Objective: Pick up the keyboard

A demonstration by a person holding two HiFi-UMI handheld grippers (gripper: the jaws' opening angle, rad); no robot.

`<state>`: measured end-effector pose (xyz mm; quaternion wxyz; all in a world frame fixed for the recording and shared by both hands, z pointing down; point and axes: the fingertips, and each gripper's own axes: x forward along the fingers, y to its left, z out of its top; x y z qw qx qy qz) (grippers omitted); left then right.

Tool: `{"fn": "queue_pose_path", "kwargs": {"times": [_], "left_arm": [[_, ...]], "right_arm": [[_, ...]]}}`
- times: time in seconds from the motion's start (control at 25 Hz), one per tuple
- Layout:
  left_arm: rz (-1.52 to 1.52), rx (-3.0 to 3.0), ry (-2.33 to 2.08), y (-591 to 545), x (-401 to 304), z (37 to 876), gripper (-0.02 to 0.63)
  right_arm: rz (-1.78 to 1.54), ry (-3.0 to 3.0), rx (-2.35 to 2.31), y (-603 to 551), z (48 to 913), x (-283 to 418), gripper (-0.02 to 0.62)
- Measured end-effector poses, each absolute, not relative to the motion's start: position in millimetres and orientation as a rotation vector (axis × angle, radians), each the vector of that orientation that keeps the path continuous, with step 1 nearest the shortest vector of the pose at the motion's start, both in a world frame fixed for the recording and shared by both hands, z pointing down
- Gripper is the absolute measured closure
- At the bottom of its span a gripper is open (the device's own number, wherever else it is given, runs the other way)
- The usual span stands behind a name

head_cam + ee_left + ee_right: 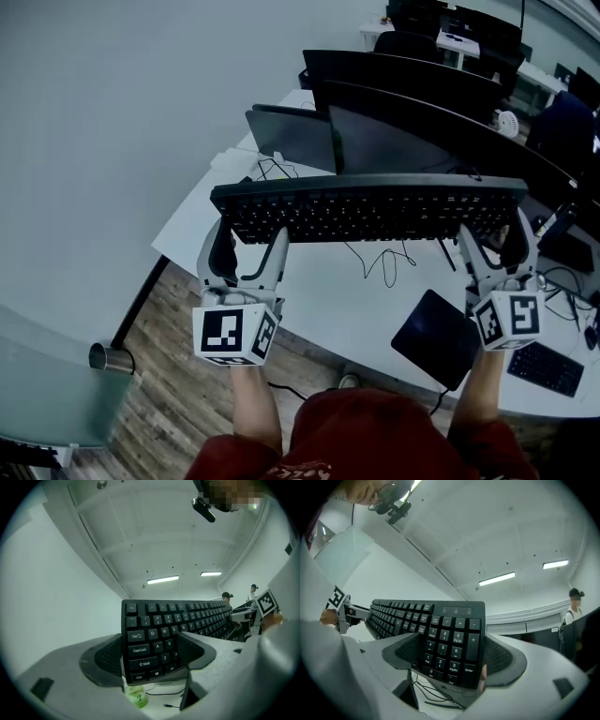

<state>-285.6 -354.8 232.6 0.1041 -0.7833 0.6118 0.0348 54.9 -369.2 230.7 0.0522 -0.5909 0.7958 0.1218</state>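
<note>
I hold the black keyboard (370, 208) in the air above the white desk (337, 305), one end in each of my grippers. It hangs roughly level from side to side, with its key face turned up toward my head.

My left gripper (249, 240) has its jaws closed onto the keyboard's left end. In the left gripper view the two dark pads press against the end's front and back edges, with the Tab, Caps Lock and Shift keys between them. My right gripper (494, 240) clamps the other end the same way. In the right gripper view the number pad sits between its jaws, from the digit keys down to Enter.

Below the keyboard, thin black cables (384, 262) loop across the bare desk top. A dark flat slab (436, 337) lies near the desk's front edge, close to my right marker cube (509, 319). A second keyboard (546, 368) lies further right. Dark monitors (300, 136) stand behind the lifted keyboard. In the left gripper view a green bottle (136, 695) shows just under the keyboard's corner.
</note>
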Motion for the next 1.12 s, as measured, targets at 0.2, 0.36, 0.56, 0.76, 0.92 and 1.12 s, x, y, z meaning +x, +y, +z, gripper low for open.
{"fn": "queue_pose_path", "kwargs": {"times": [0.2,0.36,0.56,0.76,0.92,1.12], "left_arm": [[0.125,-2.261,1.797,-354.1,-300.8,223.3,0.256],[0.124,-2.251,1.803,-357.4,-304.9,226.4,0.256],[0.117,-2.261,1.8,-361.7,-312.2,230.6,0.256],[0.122,-2.268,1.803,-363.6,-315.5,233.8,0.256],[0.122,-2.274,1.802,-364.6,-317.3,236.8,0.256],[0.12,-2.281,1.803,-365.8,-317.7,238.2,0.256]], "right_arm": [[0.42,2.385,-1.783,-372.3,221.4,39.9,0.17],[0.422,2.383,-1.777,-377.3,224.6,35.3,0.17],[0.408,2.382,-1.792,-379.5,230.6,28.6,0.17],[0.422,2.382,-1.797,-380.2,229.6,25.4,0.17],[0.42,2.381,-1.806,-379.6,232.7,24.1,0.17],[0.413,2.383,-1.812,-380.0,233.1,23.3,0.17]]}}
